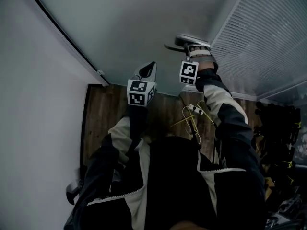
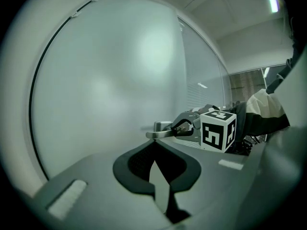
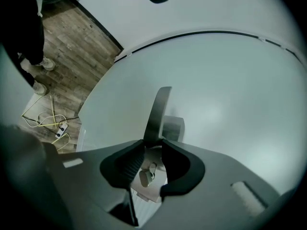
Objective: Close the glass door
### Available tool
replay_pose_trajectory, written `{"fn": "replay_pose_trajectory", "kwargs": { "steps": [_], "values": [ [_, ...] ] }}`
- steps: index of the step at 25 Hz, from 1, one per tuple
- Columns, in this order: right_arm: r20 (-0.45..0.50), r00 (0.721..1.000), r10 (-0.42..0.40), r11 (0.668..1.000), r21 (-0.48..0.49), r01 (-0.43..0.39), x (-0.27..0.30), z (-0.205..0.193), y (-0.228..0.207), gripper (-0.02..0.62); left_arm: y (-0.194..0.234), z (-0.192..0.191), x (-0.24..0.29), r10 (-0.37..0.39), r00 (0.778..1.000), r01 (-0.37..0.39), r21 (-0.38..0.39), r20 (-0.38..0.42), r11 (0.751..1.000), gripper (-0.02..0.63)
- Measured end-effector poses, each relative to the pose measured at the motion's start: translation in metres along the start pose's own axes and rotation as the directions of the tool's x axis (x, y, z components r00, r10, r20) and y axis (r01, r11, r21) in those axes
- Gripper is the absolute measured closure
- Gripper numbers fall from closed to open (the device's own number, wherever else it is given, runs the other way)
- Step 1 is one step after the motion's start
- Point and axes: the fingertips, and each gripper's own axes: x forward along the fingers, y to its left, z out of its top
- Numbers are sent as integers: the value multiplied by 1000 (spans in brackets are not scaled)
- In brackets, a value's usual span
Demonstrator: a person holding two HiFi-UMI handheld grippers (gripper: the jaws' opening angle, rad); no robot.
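Observation:
The frosted glass door point(image 1: 144, 23) fills the view ahead, with a dark frame line along its left edge. Its metal lever handle point(image 1: 184, 41) sits between the jaws of my right gripper point(image 1: 192, 46), which is shut on it. In the right gripper view the door handle point(image 3: 159, 107) rises out of the pinched pads of the right gripper point(image 3: 153, 140), with a keyhole plate point(image 3: 146, 174) below. My left gripper point(image 1: 149, 67) is left of the handle, pointing at the glass. In its own view the left gripper point(image 2: 154, 146) is shut and holds nothing. I cannot tell if it touches the glass.
A white wall point(image 1: 33, 104) stands to the left. A slatted blind panel point(image 1: 268, 42) is on the right. On the wooden floor point(image 1: 110, 114) below lie a yellow cable and a power strip point(image 1: 194, 110). Dark equipment point(image 1: 278, 128) stands at the right.

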Motion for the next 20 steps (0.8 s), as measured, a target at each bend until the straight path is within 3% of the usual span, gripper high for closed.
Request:
{"fn": "replay_pose_trajectory", "kwargs": {
  "steps": [9,20],
  "values": [
    [18,1000,-4,998,61,3,59,-16,-26,485,23,-3,12,109,994,-109,-10,-1,994,601],
    [13,1000,-15,996,87,14,83,-21,-37,483,37,-14,13,152,988,-153,-31,-12,988,601]
  ]
}}
